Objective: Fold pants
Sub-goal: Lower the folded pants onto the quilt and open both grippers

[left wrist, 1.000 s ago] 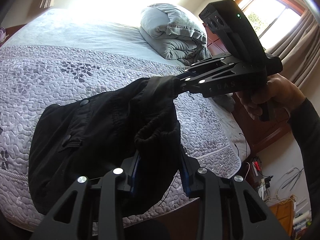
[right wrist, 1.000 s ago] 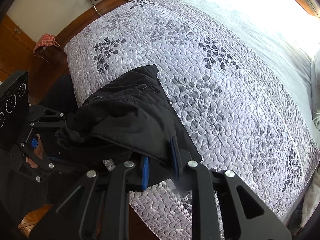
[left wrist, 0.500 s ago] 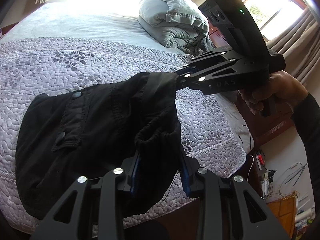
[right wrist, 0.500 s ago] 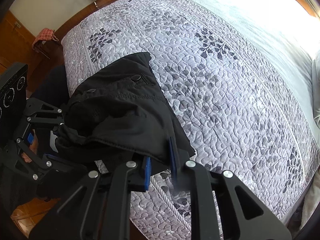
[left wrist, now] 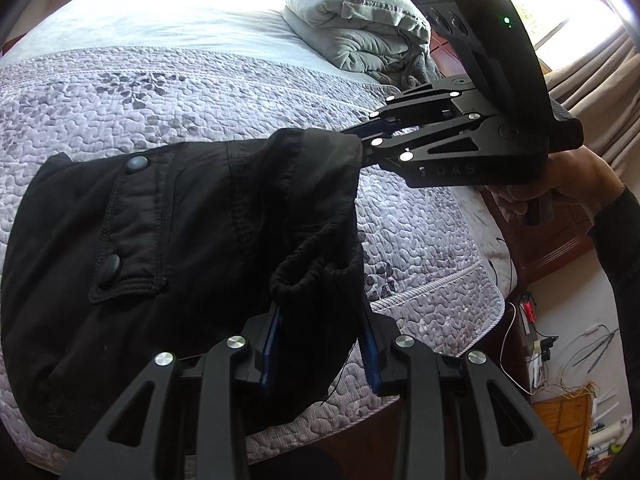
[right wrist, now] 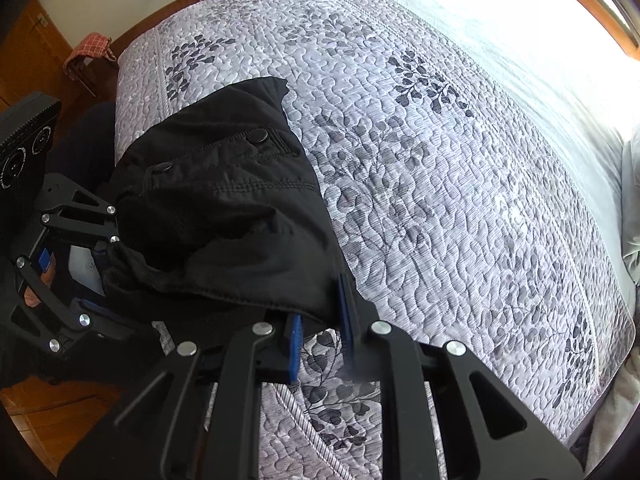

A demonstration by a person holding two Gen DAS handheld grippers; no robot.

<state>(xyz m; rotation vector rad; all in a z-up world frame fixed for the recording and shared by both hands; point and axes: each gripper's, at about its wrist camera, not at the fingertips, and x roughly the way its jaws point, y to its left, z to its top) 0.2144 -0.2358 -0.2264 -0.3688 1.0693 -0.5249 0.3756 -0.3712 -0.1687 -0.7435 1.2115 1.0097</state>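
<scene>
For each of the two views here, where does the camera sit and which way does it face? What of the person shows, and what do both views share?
Left wrist: sits on the left gripper, looking across the bed toward a folded grey duvet and window; the right gripper and the hand holding it show.
Right wrist: sits on the right gripper, looking steeply down on the quilt; the left gripper shows at the left edge.
Shared: the black pants, clamped by both grippers, and the quilt.
</scene>
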